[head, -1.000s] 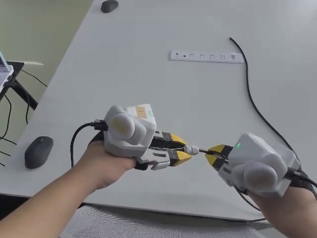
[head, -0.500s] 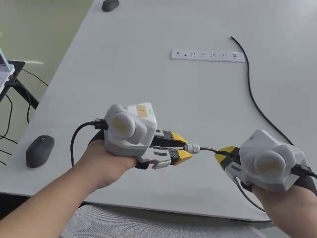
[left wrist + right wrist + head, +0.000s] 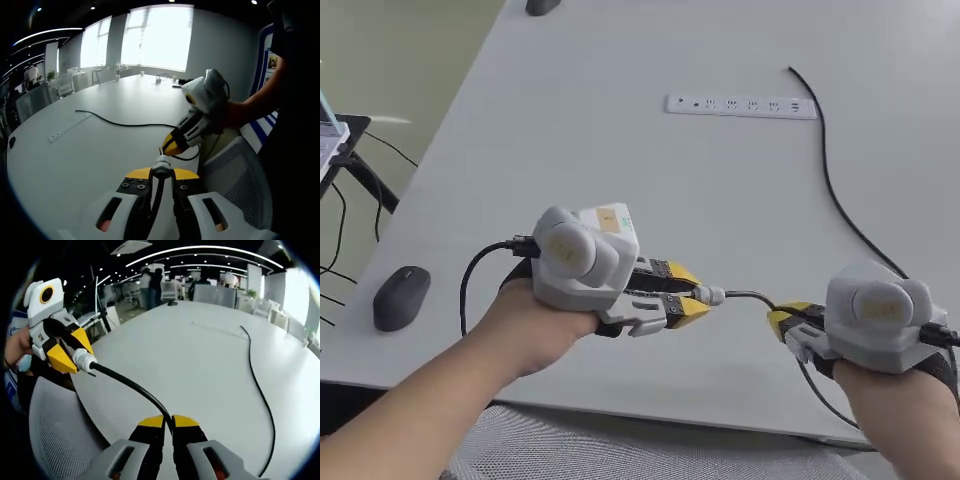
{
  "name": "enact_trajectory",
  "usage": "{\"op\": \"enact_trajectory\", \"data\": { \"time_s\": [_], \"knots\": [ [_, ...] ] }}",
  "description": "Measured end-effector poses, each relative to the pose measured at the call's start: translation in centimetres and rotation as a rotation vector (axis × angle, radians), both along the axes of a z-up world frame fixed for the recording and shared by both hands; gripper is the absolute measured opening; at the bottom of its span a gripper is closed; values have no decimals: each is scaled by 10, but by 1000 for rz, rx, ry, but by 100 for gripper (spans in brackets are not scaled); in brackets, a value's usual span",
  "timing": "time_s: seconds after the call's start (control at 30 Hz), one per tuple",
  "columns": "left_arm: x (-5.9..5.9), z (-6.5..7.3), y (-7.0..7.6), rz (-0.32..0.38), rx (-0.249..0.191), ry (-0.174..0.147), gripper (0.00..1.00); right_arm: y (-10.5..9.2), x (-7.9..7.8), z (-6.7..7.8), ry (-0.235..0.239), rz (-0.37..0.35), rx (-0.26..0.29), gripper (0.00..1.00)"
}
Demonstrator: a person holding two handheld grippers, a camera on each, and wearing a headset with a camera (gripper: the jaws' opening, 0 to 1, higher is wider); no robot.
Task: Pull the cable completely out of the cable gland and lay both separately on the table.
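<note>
Place: open-plan office, meeting area.

Evidence:
- Long white table (image 3: 620,150) with a rounded end.
- Power strip (image 3: 740,106) lying on the table, with a black cord (image 3: 835,200) trailing past it.
- Two mice: one (image 3: 400,297) near the left edge, one (image 3: 542,6) at the far end.
- Mesh chair (image 3: 620,455) at the near edge.
- Tall windows (image 3: 160,37) along one wall.
- Ceiling light strips (image 3: 200,247) running in long curves.
- People (image 3: 152,282) standing among desks in the background.
- Black stand (image 3: 348,128) with loose cables on a green floor (image 3: 390,60) beside the table.
</note>
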State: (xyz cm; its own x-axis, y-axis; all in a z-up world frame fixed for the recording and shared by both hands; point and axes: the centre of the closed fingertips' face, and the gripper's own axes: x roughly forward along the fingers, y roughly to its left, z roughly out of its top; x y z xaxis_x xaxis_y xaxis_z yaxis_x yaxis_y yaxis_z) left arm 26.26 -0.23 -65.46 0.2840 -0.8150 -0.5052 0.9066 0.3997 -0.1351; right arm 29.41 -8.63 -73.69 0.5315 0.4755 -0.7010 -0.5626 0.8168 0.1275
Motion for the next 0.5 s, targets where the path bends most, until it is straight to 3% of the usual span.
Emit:
{"op": "enact_trajectory", "data": {
  "time_s": [0.1, 0.2, 0.3, 0.5],
  "knots": [
    [0, 0, 0, 0, 0, -1, 15, -6, 1, -6, 21, -29, 1, 0],
    [0, 0, 0, 1, 0, -1, 15, -12, -1, -15, 72, -80, 27, 0],
    [0, -2, -1, -1, 0, 0, 15, -16, -2, -22, 77, -78, 15, 0],
    [-1, -3, -1, -2, 2, 1, 15, -15, -5, -20, 68, -69, 12, 0]
  ]
}}
